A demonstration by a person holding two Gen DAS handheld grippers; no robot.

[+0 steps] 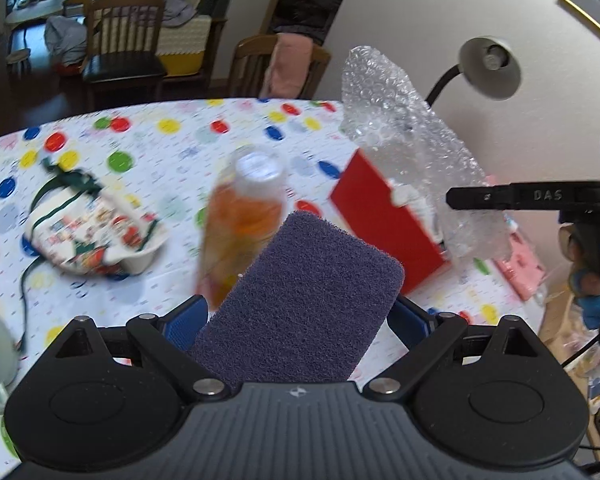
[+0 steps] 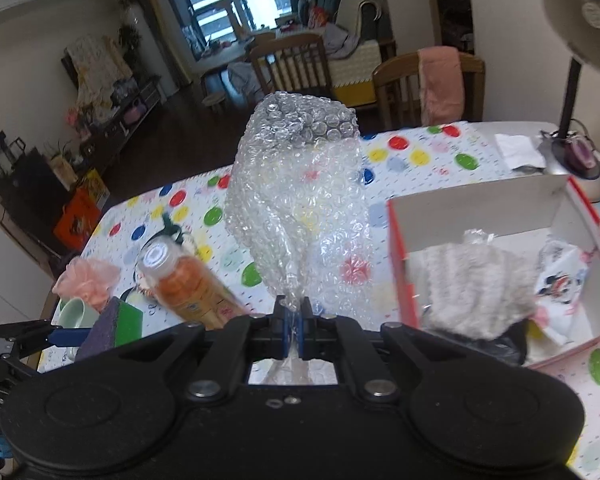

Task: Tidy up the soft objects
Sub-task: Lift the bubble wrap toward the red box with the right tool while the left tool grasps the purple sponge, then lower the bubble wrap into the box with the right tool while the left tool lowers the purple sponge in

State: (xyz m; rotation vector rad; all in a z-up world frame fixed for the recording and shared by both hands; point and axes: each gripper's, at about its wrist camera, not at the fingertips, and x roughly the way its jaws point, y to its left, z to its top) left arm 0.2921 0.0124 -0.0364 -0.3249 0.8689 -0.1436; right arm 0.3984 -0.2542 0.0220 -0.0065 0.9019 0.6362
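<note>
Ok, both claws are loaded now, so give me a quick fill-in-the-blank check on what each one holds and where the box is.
The left claw is shut on a purple ____.
The right claw pinches a sheet of ____ wrap.
The open box has ____ outer walls.
The bottle holds ____ contents.

Missing words: sponge; bubble; red; orange.

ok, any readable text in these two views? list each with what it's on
"DAS": raised letters on the right gripper's black finger, seen in the left wrist view.
Bottle label: print blurred, unreadable.
Pouch with green cord: printed pattern blurred, unreadable.
Left gripper body, far left edge of the right wrist view: small white lettering, cut off and unreadable.
Nothing else legible.
</note>
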